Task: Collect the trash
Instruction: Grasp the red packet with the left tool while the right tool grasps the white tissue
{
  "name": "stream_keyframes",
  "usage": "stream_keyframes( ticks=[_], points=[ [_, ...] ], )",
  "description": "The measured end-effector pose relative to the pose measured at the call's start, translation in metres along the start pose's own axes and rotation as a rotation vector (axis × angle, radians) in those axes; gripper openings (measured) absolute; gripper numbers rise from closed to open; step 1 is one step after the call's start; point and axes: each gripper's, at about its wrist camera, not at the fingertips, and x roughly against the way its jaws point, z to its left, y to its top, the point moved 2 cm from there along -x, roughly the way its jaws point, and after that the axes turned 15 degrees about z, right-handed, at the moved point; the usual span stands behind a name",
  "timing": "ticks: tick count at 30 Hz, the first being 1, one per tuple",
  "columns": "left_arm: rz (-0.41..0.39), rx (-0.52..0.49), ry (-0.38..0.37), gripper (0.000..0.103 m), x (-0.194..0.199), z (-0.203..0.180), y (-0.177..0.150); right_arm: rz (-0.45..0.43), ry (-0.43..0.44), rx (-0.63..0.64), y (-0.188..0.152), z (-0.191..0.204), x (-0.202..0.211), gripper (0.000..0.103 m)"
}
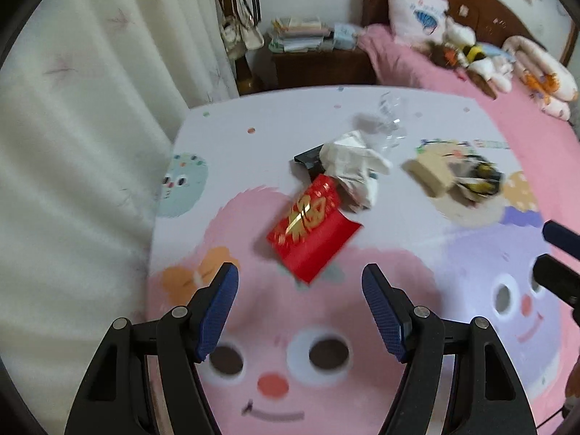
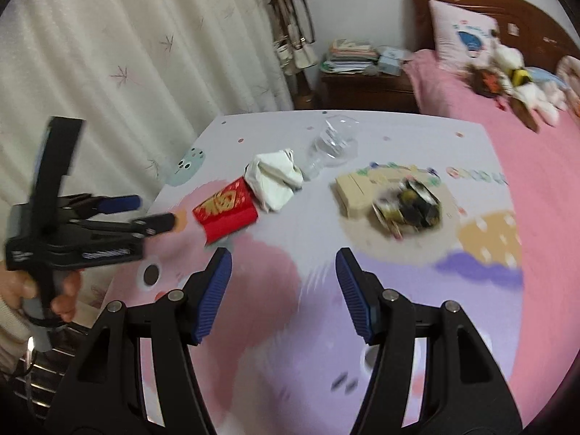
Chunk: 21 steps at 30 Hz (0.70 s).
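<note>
Trash lies on a cartoon-printed table (image 1: 253,116) (image 2: 398,123). A red packet with gold characters (image 1: 311,230) (image 2: 225,214) sits nearest, just beyond my left gripper (image 1: 300,279), which is open and empty. Touching it are crumpled white paper (image 1: 353,168) (image 2: 275,177) and a small black item (image 1: 308,157). Clear crinkled plastic (image 1: 389,119) (image 2: 333,143) lies behind. A beige cardboard box (image 1: 429,174) (image 2: 357,190) and a dark crumpled wrapper (image 1: 480,179) (image 2: 409,210) lie to the right. My right gripper (image 2: 283,264) is open, short of the box. The left gripper (image 2: 152,212) appears in the right wrist view.
A cream curtain (image 1: 72,145) (image 2: 127,54) hangs along the table's left edge. A pink bed (image 1: 507,108) (image 2: 525,145) with a pillow and plush toys borders the right. A wooden nightstand (image 1: 319,65) (image 2: 366,87) stacked with books stands behind. A hand (image 2: 61,290) holds the left gripper's handle.
</note>
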Motion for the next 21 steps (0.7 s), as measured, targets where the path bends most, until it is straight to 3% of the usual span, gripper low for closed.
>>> stream_keyframes(
  ticks=[9,16,21],
  points=[
    [0.112,0.069,-0.056,0.072,-0.095,0.003,0.060,0.034,0.049,0.090,0.066,-0.013,-0.069,0.057],
    [0.160,0.041,-0.078,0.041,-0.126,-0.009,0.069,0.051,0.092,0.134,0.098,-0.013,-0.100,0.057],
    [0.153,0.081,-0.078,0.026,-0.128,-0.008,0.065,0.077,0.110,0.160,0.109,-0.001,-0.120,0.057]
  ],
)
